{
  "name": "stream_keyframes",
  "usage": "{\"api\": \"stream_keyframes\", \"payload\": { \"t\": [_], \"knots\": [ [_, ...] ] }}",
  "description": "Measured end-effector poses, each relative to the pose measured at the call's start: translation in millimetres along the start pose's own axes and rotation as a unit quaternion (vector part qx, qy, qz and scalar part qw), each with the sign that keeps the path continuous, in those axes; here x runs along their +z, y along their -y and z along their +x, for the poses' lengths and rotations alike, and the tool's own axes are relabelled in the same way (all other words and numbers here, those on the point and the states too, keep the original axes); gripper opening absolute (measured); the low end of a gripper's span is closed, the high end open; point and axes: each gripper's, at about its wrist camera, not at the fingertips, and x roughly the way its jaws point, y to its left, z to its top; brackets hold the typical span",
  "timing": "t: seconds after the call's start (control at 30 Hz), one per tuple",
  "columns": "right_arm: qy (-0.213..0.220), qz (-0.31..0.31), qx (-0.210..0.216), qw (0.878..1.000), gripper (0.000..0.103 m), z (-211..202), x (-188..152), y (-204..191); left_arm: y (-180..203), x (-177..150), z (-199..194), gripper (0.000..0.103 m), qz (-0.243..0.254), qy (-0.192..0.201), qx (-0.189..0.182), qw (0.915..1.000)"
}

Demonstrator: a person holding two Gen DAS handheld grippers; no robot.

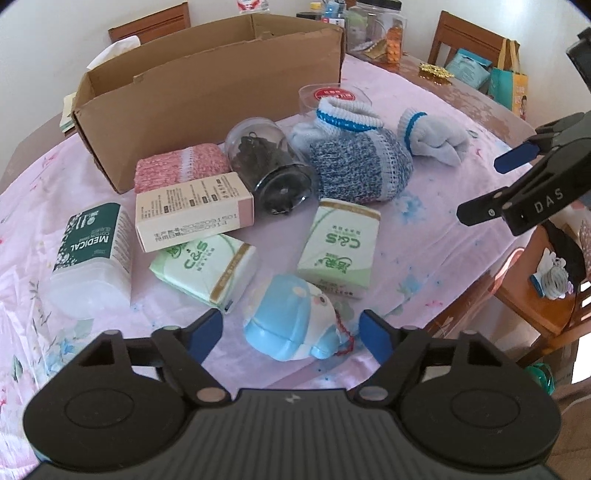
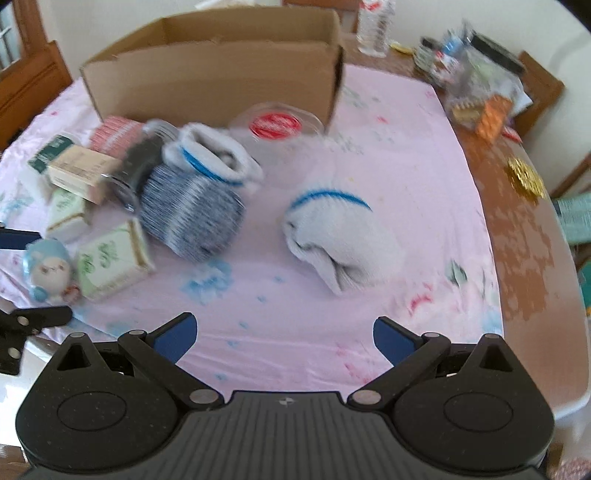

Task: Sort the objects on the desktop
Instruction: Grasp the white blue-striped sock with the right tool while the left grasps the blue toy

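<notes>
A blue cartoon toy (image 1: 291,325) lies on the pink cloth between the fingers of my left gripper (image 1: 291,334), with a gap at each pad, so it is open. Beyond the toy lie two green tissue packs (image 1: 203,269) (image 1: 340,247), a beige carton (image 1: 192,214), a medical swab tub (image 1: 92,254), a dark-filled jar (image 1: 269,166), a pink knit piece (image 1: 181,162) and a blue-white knit sock (image 1: 358,166). My right gripper (image 2: 284,339) stands open and empty above the cloth, short of a rolled grey sock (image 2: 332,236). An open cardboard box (image 1: 207,92) stands behind.
A clear tub with a red label (image 1: 332,96) sits by the box corner. Jars and packets (image 1: 376,33) crowd the far table end, near a gold ornament (image 1: 436,70). Wooden chairs (image 1: 469,37) ring the table; its edge (image 1: 517,251) runs down the right.
</notes>
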Motion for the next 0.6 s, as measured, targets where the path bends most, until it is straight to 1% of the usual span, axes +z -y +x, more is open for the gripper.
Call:
{"api": "stream_keyframes", "payload": {
  "t": [0.13,0.2,0.27,0.33,0.5,0.6],
  "knots": [
    [-0.01,0.013,-0.006,1.0,0.103,6,-4,8,2,1,2,0.069,0.014,-0.004,-0.013,0.9998],
    [-0.012,0.014,-0.008,1.0,0.103,8,-5,10,2,2,3,0.068,0.016,-0.004,-0.019,0.9997],
    [-0.012,0.016,-0.011,1.0,0.103,10,-6,14,1,3,4,0.064,0.012,-0.005,-0.023,0.9997],
    [-0.015,0.019,-0.013,1.0,0.103,14,-5,18,0,3,3,0.062,0.009,-0.005,-0.029,0.9995],
    [-0.02,0.029,-0.013,0.999,0.103,21,-2,28,-4,1,2,0.061,0.007,-0.014,-0.035,0.9993],
    [-0.02,0.034,-0.009,0.999,0.103,25,1,33,-9,0,1,0.055,-0.006,-0.013,-0.042,0.999]
  ]
}}
